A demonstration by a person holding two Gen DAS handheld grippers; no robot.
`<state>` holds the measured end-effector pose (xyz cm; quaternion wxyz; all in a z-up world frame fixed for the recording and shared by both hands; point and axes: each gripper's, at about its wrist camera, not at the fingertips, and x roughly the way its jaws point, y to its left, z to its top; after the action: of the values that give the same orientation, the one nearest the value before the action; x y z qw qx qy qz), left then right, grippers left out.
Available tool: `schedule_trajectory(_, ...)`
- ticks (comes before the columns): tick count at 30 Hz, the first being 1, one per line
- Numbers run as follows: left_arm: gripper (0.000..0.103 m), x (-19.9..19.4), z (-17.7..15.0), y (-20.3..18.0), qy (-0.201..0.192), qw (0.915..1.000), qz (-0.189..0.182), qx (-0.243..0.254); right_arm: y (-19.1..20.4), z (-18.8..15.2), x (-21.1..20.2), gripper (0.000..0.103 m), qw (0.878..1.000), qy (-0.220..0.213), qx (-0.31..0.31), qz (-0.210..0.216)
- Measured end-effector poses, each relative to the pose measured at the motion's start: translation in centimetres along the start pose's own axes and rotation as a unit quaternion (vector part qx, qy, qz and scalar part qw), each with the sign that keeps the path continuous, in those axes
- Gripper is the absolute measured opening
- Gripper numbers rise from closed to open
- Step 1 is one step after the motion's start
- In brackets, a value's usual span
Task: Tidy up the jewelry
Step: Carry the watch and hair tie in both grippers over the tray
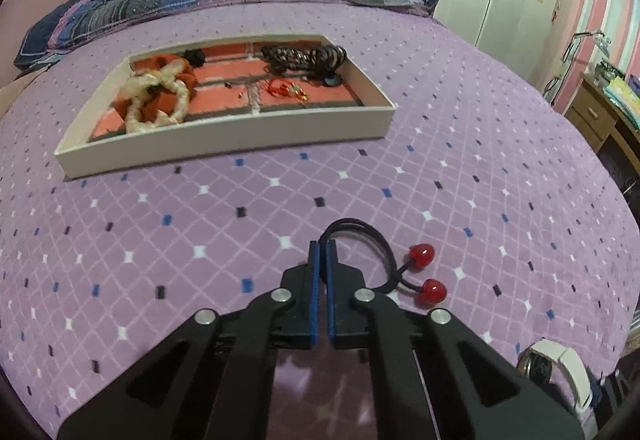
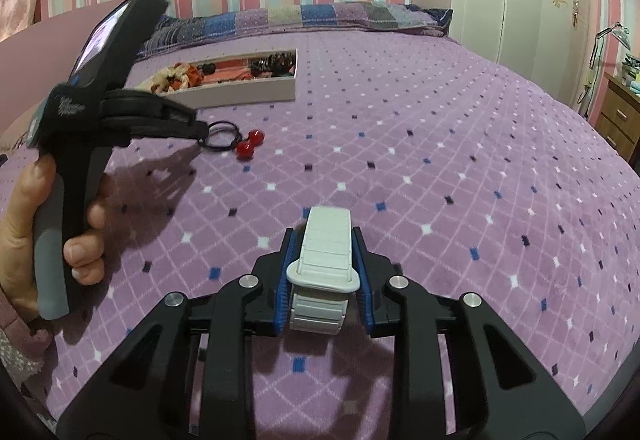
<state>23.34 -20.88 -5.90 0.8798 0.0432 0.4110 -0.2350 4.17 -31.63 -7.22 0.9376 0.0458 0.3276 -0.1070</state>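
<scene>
One hair tie (image 1: 362, 236) with two red beads (image 1: 422, 254) is pinched on the bedspread (image 1: 480, 168), in front of one tray (image 1: 224, 134), by the fully closed left gripper (image 1: 322, 246), angled downward. One white watch strap (image 2: 325, 252), lengthwise toward the tray, is clamped between the right gripper's (image 2: 325, 236) narrowed pads.

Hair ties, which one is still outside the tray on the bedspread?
The black hair tie with two red beads is the one: its loop is pinched in the left gripper on the purple bedspread. The orange scrunchie and dark ties lie inside the tray.
</scene>
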Motion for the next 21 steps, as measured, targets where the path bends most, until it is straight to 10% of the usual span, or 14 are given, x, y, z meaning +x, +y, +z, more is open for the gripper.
schedule_trajectory(21,0.003,-8.2,5.9,9.4,-0.083,0.9958,0.011,-0.037,2.9,11.2,3.0,0.027,0.998,-0.052,-0.018,0.032)
